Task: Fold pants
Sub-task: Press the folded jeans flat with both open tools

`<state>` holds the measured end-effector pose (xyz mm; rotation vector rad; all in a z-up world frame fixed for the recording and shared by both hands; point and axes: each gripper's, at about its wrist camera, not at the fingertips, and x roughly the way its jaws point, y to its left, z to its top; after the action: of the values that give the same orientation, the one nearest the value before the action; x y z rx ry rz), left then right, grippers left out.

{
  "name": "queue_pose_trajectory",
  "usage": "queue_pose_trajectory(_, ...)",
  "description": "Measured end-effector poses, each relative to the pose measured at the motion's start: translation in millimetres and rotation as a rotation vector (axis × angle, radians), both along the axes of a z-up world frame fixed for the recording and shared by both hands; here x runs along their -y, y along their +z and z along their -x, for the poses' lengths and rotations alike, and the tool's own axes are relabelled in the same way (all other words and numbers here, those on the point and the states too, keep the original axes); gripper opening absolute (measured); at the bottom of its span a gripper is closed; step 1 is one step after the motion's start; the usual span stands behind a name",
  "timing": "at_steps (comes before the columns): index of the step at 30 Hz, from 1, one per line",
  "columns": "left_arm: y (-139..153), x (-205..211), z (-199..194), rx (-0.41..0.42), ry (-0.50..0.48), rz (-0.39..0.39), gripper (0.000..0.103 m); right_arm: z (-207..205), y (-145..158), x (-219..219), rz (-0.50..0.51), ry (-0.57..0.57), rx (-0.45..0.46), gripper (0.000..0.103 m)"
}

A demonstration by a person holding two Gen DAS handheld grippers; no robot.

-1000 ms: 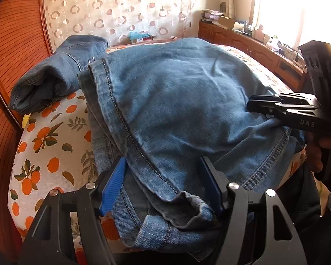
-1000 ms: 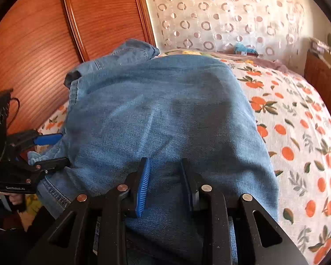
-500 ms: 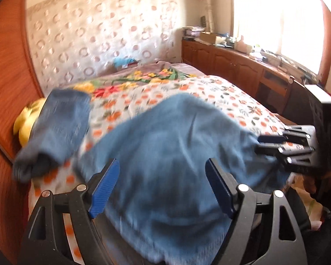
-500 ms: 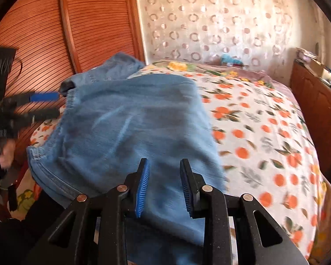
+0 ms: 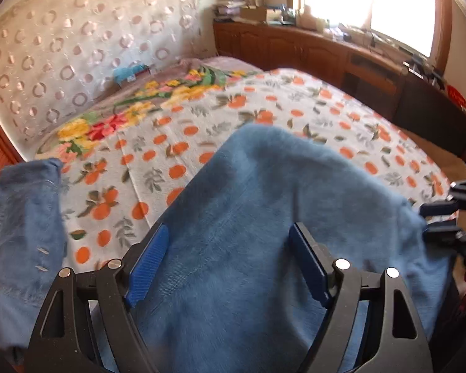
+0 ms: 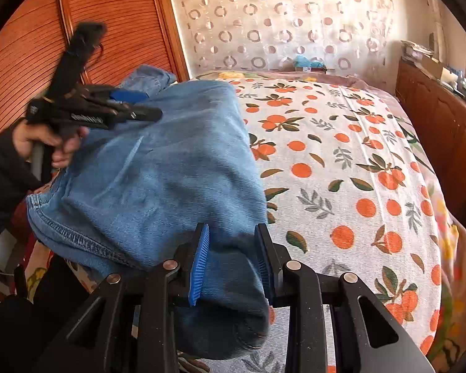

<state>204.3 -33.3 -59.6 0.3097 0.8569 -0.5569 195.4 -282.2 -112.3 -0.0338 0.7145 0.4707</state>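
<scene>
The blue denim pants (image 5: 258,217) lie folded on the bed, also in the right wrist view (image 6: 171,168). My left gripper (image 5: 230,264) is open, raised above the pants with nothing between its blue pads; from the right wrist view it (image 6: 139,105) hovers at the pants' left side. My right gripper (image 6: 231,264) is shut on a bunched edge of the pants near the bed's front. It shows at the right edge of the left wrist view (image 5: 444,220).
A second folded pair of jeans (image 5: 25,227) lies at the left by the wooden headboard (image 6: 93,15). The orange-print bedsheet (image 6: 341,171) spreads to the right. A wooden cabinet (image 5: 326,49) runs along the far side under the window.
My left gripper has let go of the pants' hem, opened and lifted away. The pants have been drawn along the bed with my right gripper still clamped on them.
</scene>
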Motion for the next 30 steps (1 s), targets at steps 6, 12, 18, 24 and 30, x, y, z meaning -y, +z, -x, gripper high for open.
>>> queue_pose_trajectory(6, -15.5, -0.5, -5.5, -0.036, -0.008, 0.018, 0.081, -3.4, -3.4, 11.4, -0.038, -0.023, -0.032, 0.034)
queue_pose_trajectory(12, -17.7, -1.4, -8.2, -0.051, -0.009, 0.03, 0.082, -4.8, -6.6, 13.7, -0.074, -0.02, -0.099, 0.035)
queue_pose_trajectory(18, -21.0, -0.3, -9.2, -0.05, -0.01, 0.024, 0.083, -0.7, -3.6, 14.3, -0.058, -0.026, -0.132, 0.037)
queue_pose_trajectory(24, -22.2, -1.9, -10.4, -0.048, -0.01, 0.019, 0.083, 7.3, 1.7, 17.6, -0.094, -0.025, -0.202, 0.037)
queue_pose_trajectory(30, -21.8, -1.1, -10.5, -0.049, -0.009, 0.02, 0.083, 8.4, 2.6, 19.7, -0.109, -0.02, -0.219, 0.037)
